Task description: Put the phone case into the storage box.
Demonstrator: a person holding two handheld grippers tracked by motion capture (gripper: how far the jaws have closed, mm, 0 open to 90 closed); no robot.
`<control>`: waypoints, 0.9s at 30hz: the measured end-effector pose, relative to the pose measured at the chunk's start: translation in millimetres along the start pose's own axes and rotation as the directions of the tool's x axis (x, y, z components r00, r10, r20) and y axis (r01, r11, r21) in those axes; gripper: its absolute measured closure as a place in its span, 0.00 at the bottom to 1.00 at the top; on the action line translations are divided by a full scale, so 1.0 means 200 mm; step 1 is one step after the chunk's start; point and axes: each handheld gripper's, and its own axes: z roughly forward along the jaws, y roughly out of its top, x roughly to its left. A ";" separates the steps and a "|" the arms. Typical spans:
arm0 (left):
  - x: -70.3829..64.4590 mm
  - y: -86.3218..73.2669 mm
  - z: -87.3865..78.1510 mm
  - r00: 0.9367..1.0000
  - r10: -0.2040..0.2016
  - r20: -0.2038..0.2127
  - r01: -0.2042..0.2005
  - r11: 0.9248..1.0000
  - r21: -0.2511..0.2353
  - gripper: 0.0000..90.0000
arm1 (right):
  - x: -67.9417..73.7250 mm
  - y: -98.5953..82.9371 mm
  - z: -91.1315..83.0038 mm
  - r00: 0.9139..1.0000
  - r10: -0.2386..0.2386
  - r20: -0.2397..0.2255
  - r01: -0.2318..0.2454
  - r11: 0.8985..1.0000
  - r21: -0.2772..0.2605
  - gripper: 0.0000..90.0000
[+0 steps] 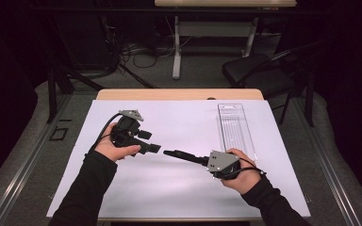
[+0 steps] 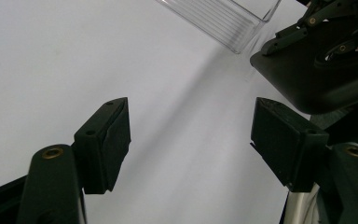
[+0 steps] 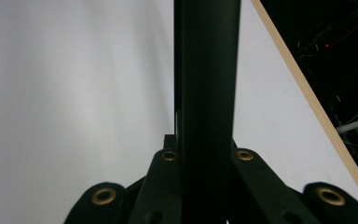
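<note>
With the right gripper (image 1: 169, 153) jaws clamped on a black rod (image 3: 206, 93) above mid-counter and the left gripper (image 1: 154, 149) jaws apart beside it, the clear plastic tray (image 1: 236, 128) (far right) lies empty, so placement remains.

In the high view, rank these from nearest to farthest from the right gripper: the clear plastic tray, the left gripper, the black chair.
1. left gripper, just to its left, tips nearly facing the right gripper.
2. clear plastic tray, behind and to the right.
3. black chair, beyond the table's far edge.
</note>
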 end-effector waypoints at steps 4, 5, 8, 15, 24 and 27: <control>0.01 -0.02 0.02 1.000 -0.004 0.012 0.005 1.000 -0.024 0.33 | -0.02 0.00 0.01 0.999 0.049 -0.010 -0.049 0.999 -0.016 0.98; 0.01 -0.02 0.02 1.000 -0.001 0.015 0.001 1.000 -0.027 0.33 | -0.02 0.00 0.01 0.998 0.060 -0.011 -0.061 0.998 -0.024 0.99; 0.00 -0.03 0.03 1.000 0.004 0.021 -0.003 0.999 -0.048 0.33 | -0.02 -0.01 0.02 0.994 0.104 -0.027 -0.104 0.994 -0.029 0.98; -0.04 -0.06 0.04 0.999 0.031 0.037 -0.028 0.996 -0.086 0.38 | -0.03 -0.03 0.04 0.981 0.185 -0.066 -0.189 0.979 -0.071 0.98; -0.06 -0.10 0.06 0.997 0.032 0.068 -0.022 0.990 -0.136 0.40 | -0.03 -0.02 0.07 0.967 0.238 -0.089 -0.248 0.961 -0.124 0.98; -0.06 -0.11 0.07 0.997 0.029 0.076 -0.018 0.990 -0.140 0.40 | -0.02 -0.02 0.08 0.962 0.255 -0.096 -0.267 0.953 -0.140 0.98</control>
